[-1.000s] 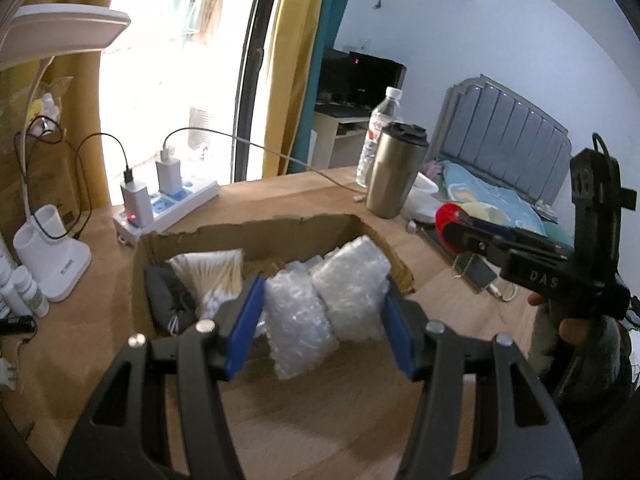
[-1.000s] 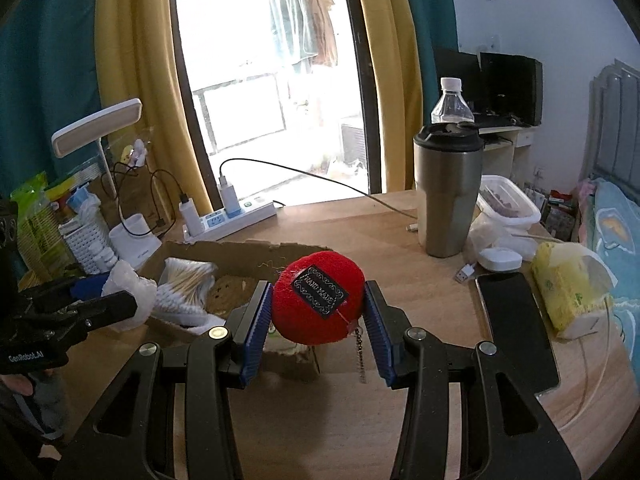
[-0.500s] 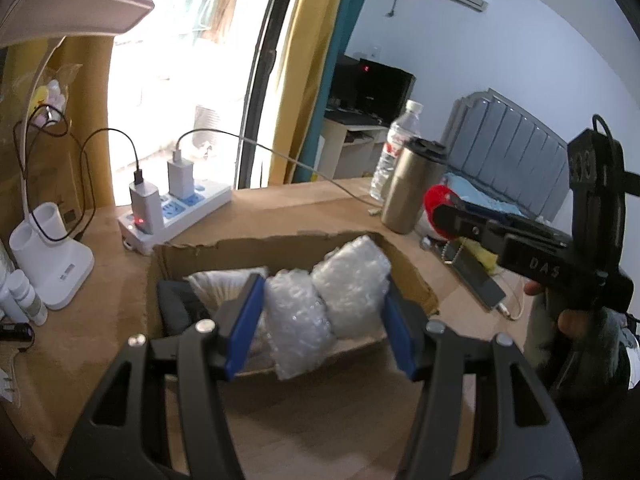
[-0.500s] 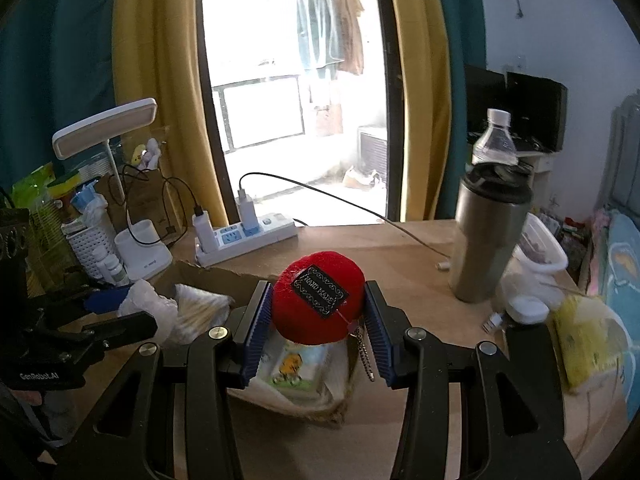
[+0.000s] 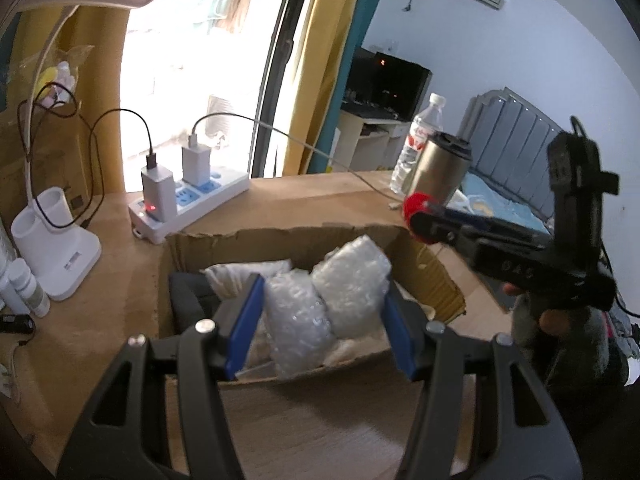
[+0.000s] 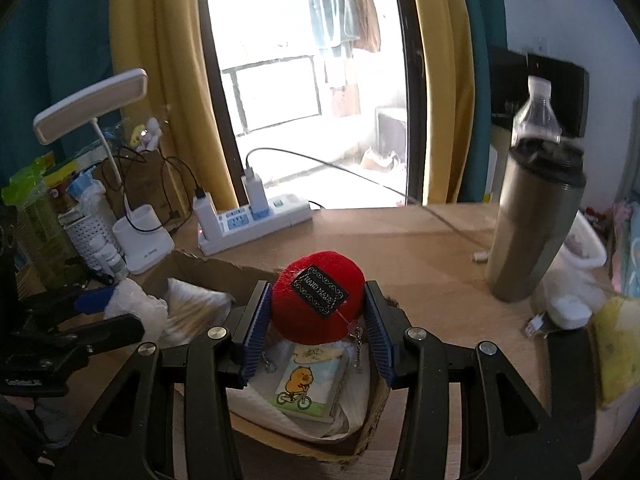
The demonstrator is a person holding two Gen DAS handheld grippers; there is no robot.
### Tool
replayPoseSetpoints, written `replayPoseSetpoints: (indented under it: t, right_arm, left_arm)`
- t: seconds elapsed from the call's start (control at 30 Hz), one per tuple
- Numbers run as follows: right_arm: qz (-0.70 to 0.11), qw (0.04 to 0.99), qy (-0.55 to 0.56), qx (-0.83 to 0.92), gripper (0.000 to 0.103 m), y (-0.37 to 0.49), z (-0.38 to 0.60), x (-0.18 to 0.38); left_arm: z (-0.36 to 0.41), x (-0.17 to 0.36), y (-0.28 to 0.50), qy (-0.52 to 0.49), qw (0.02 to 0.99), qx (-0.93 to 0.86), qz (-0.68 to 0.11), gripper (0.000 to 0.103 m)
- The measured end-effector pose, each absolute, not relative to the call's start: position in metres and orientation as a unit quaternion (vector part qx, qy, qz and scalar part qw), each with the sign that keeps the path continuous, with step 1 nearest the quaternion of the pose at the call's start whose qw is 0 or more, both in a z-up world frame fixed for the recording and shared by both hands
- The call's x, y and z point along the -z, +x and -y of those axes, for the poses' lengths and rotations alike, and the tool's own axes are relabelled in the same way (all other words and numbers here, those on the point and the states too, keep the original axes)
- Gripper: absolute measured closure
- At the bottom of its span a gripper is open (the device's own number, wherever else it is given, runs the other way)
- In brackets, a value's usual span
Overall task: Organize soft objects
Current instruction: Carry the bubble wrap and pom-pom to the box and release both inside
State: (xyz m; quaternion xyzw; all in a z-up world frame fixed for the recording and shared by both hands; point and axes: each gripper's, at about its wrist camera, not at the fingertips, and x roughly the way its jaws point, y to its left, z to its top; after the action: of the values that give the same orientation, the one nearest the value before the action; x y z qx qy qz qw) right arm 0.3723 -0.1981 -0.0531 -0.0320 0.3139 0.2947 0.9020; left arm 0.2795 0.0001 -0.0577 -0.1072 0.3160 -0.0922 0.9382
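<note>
Left gripper [image 5: 320, 320] clamping a wad of bubble wrap [image 5: 324, 304] between its blue pads, holding it just above the open cardboard box [image 5: 280, 240] on the wooden worktop [image 5: 280, 192] — the wrap bulging up toward 12 o'clock past the fingertips. Inside the box, lying at about 10 o'clock from the wrap: a pale bundle of cotton swabs [image 5: 244, 272] and a dark soft item [image 5: 188, 288] against the left wall.

Right gripper [image 6: 316, 316] squeezing a red plush ball [image 6: 318, 296] bearing a black label, hanging over the near end of the same box [image 6: 224, 268]; a small chain dangling from the ball at 5 o'clock. Directly below, at 6 o'clock, a tissue pack [image 6: 310, 384] printed with a cartoon animal on a bicycle, resting on white cloth in the box.

Standing on the worktop at 2 o'clock in the right wrist view — a steel tumbler [image 6: 532, 224] with a clear bottle [image 6: 538, 112] behind it. Sitting at 11 o'clock: a white power strip [image 6: 256, 220] with chargers plugged in, and farther left a white desk lamp [image 6: 92, 106].
</note>
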Motion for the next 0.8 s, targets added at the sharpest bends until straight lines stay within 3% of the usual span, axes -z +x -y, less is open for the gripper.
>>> replayPoseSetpoints:
  t: [0.1,0.23,0.8]
  right_arm:
    - [-0.323,0.900,-0.027,-0.290,0.052,0.377,0.200,0.062]
    - [-0.314,0.907,-0.029,-0.280,0.038,0.376,0.205,0.066]
    - [-0.303,0.915,-0.043,-0.262,0.037,0.363,0.238,0.065]
  left_arm:
    - [0.004,0.059,0.285,-0.103,0.938,0.094,-0.318,0.045]
    - [0.015,0.060,0.291,-0.095,0.937,0.099,-0.322,0.045]
    - [0.059,0.073,0.324,-0.068,0.935,0.120,-0.328,0.044]
